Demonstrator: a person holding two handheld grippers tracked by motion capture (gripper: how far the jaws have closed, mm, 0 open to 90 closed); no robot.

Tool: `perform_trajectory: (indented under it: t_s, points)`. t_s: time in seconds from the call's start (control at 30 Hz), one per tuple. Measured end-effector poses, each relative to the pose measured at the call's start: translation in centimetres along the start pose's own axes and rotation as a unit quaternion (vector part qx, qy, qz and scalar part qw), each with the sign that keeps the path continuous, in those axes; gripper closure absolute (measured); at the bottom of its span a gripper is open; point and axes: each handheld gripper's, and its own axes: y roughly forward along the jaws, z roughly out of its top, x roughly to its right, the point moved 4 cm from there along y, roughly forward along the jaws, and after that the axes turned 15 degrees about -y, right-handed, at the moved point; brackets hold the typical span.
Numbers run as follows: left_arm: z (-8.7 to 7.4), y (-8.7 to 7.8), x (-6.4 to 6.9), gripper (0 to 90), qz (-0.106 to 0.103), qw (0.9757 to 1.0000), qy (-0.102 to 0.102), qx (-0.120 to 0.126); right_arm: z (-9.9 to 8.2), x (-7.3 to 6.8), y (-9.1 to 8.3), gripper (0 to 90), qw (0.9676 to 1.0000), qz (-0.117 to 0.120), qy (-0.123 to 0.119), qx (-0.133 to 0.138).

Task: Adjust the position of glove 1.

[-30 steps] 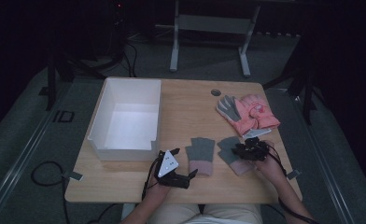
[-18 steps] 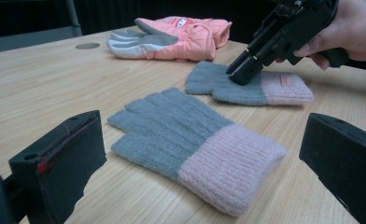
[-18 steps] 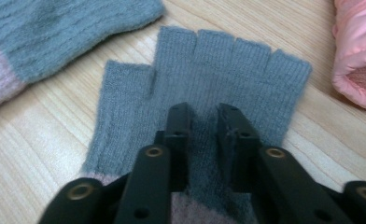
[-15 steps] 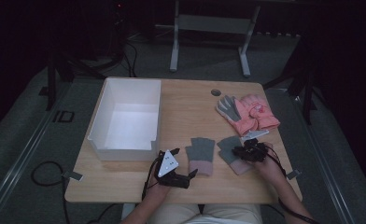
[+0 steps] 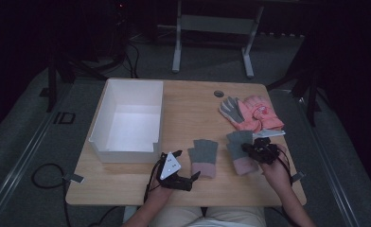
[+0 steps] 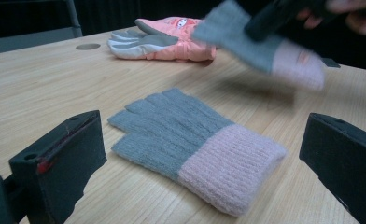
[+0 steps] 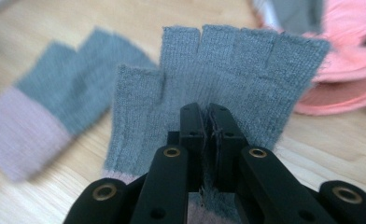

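The fingers (image 7: 204, 140) of the right gripper (image 7: 209, 126) are pinched tight on the knit of a grey fingerless glove (image 7: 218, 79), a fold of its fabric caught between the two pads; those jaws have just been closing onto it; seen from the left gripper view this held glove (image 6: 260, 44) hangs blurred above the tabletop, its pink cuff drooping to the right, while the high view places it (image 5: 240, 151) under the right gripper (image 5: 257, 150) near the table's right front. The left gripper (image 5: 186, 179) rests low at the front edge of the wooden table (image 5: 188, 109) with its jaws spread wide, gripping nothing; between and beyond them, in its own view, lies the second grey glove (image 6: 195, 140) flat on the wood, fingers pointing away, pink cuff nearest; in the high view that glove (image 5: 203, 156) sits just beside the held one, apart from it. Farther back on the right lies a pair of pink padded gloves (image 5: 252, 112), stacked, grey palm uppermost on one; a white open box (image 5: 129, 120) stands on the left half of the table, well apart from all the gloves.
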Motion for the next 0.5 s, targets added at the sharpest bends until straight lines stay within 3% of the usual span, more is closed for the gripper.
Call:
perform_trajectory:
  t_s: [0.1, 0.13, 0.17, 0.2, 0.3, 0.33, 0.4, 0.5]
  points:
    - [0.0, 0.0, 0.0, 0.0, 0.000, 1.0000, 0.001, 0.001, 0.6, 0.0, -1.2, 85.2, 0.9996, -0.016, 0.018, 0.014]
    - [0.0, 0.0, 0.0, 0.0, 0.000, 1.0000, 0.000, 0.002, 0.9, -0.3, -2.4, 85.2, 0.9979, -0.033, 0.048, 0.028]
    - [0.0, 0.0, 0.0, 0.0, 0.000, 1.0000, 0.000, 0.002, 0.9, -0.3, -2.4, 85.2, 0.9979, -0.033, 0.048, 0.028]
    - [0.0, 0.0, 0.0, 0.0, 0.001, 1.0000, -0.001, 0.001, 0.8, -0.7, -2.9, 85.2, 0.9960, -0.047, 0.068, 0.034]
    - [0.0, -0.1, 0.0, 0.0, 0.000, 1.0000, 0.000, 0.004, 0.6, -0.9, -3.0, 85.2, 0.9944, -0.061, 0.079, 0.033]
    - [0.0, 0.0, 0.0, 0.0, 0.000, 1.0000, 0.001, 0.003, 0.1, -0.9, -2.9, 85.2, 0.9930, -0.077, 0.086, 0.024]
    - [0.0, 0.0, 0.0, 0.0, 0.001, 1.0000, 0.003, 0.002, -0.5, -0.9, -2.5, 85.2, 0.9913, -0.082, 0.102, 0.018]
    - [0.0, -0.1, 0.0, 0.0, 0.000, 1.0000, 0.004, 0.002, -1.0, -1.0, -2.1, 85.2, 0.9910, -0.083, 0.104, 0.009]
